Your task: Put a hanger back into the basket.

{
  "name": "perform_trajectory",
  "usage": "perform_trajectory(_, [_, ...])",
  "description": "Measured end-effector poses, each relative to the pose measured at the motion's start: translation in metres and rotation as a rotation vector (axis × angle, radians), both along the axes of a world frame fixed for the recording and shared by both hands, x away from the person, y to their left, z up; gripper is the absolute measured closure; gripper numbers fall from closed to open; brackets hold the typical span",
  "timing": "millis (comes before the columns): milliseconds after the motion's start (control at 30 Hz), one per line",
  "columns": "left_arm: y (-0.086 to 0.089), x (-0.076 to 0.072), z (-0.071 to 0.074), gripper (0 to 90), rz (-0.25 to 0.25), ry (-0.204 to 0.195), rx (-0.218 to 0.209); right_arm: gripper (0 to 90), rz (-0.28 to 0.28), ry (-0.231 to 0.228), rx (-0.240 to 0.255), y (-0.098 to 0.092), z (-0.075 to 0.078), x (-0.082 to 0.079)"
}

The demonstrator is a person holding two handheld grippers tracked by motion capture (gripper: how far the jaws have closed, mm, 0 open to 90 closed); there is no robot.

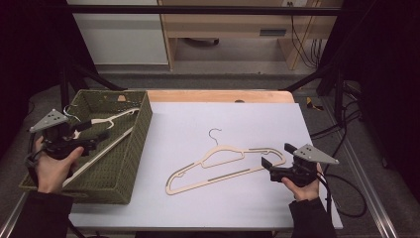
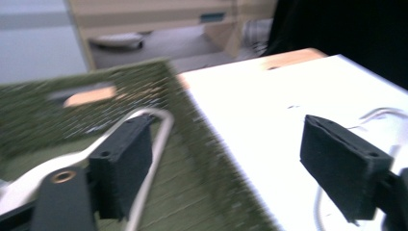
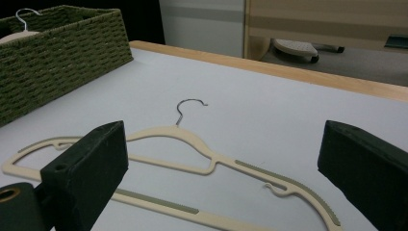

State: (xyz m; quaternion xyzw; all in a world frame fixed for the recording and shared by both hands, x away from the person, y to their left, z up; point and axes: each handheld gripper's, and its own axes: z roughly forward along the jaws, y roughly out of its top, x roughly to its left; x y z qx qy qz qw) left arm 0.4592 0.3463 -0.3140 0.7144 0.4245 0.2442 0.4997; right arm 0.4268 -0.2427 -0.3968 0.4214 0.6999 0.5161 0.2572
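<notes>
Looking at the high view, the work in hand seems to be getting hangers into the basket, the green woven one sitting at about 9 o'clock on the table. One cream hanger is already lying inside it, leaning against the basket wall with its wire hook up toward 11 o'clock, which makes sense because it's too long to lie flat across the bottom.

The left claw hangs over the basket with its jaws spread apart, gripping nothing. In the left gripper view the hanger's pale arm runs right alongside the inner face of the left-hand pad, touching or nearly so, a bit too blurry to call. The jaws aren't closed on it either way, so it looks more like a drop-off than a pickup.

The second hanger lies flat in the middle of the white mat, hook pointing to 12 o'clock, long bar running from 8 o'clock to 3 o'clock. The right claw sits at its 3 o'clock end, jaws wide and released, aimed along the table at the shoulder tip. From the right gripper view that notched shoulder lies between the two pads, low and just ahead, not yet pinched. Probably next one up for the basket.
</notes>
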Motion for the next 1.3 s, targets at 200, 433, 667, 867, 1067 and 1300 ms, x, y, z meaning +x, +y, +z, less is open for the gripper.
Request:
perform_trajectory(200, [-0.036, -0.01, -0.003, 7.6, -0.066, -0.061, -0.025, 3.9, 0.002, -0.005, 0.002, 0.0, 0.0, 0.001])
perform_trajectory(433, [-0.075, -0.016, -0.012, 6.9, -0.142, -0.092, -0.037, 3.9, -0.005, -0.001, 0.014, 0.001, 0.001, 0.003])
perform_trajectory(667, [-0.115, -0.02, -0.025, 6.9, -0.218, -0.075, -0.037, 2.8, 0.006, 0.003, 0.008, 0.009, 0.002, 0.009])
perform_trajectory(867, [-0.141, -0.017, -0.044, 7.0, -0.258, -0.037, -0.003, 2.5, 0.013, 0.002, 0.021, 0.02, 0.007, 0.016])
perform_trajectory(1067, [-0.156, -0.013, -0.061, 6.8, -0.286, 0.005, 0.016, 2.7, 0.022, 0.017, 0.013, 0.037, 0.008, 0.029])
perform_trajectory(1300, [-0.165, -0.008, -0.081, 5.6, -0.294, 0.055, 0.037, 7.1, 0.026, 0.037, -0.045, 0.066, 0.007, 0.05])
